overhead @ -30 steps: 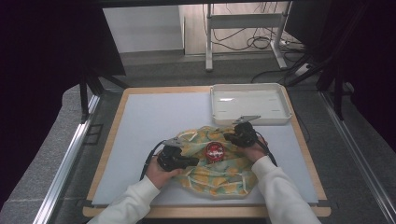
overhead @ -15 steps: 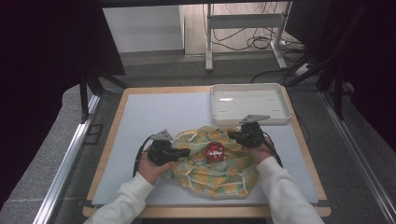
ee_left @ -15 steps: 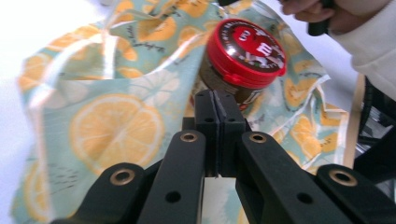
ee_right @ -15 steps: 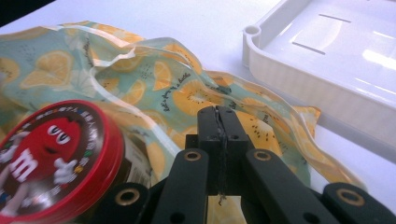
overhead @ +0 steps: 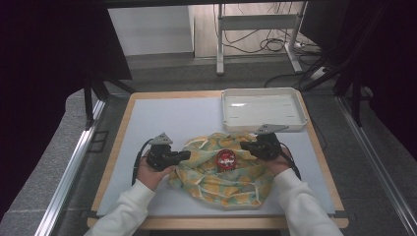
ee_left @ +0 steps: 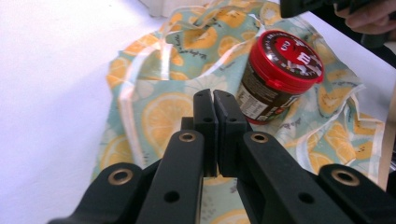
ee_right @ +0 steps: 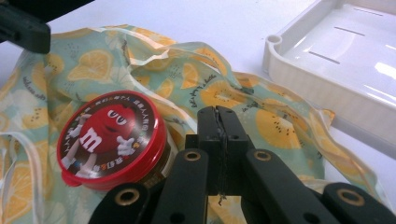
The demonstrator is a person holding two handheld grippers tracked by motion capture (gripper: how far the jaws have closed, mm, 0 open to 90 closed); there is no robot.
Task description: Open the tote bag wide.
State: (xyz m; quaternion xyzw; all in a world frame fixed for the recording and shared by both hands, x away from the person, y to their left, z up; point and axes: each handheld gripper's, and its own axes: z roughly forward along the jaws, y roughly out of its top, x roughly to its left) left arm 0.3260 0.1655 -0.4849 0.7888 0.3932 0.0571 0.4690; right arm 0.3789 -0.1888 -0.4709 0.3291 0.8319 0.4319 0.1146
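High view: the lemon-print cloth [overhead: 223, 167] lies rumpled on the white surface [overhead: 162, 123], with the red-lidded jar [overhead: 226, 159] standing on its middle. The left claw [overhead: 183, 155] sits at the cloth's left edge, the right claw [overhead: 245, 145] at its upper right, near the empty white tray [overhead: 262, 109].

Left gripper view: the left claw [ee_left: 213, 100] has its jaws pressed together above the cloth [ee_left: 159, 112]; no fabric visibly pinched. The jar [ee_left: 275, 74] stands just beyond.

Right gripper view: the right claw [ee_right: 218, 122] is likewise closed over the cloth [ee_right: 261, 116], beside the jar [ee_right: 112, 140]; whether it nips fabric cannot be told.

Judgement: wrapping appears in hand; next, each claw must spread and take an edge.
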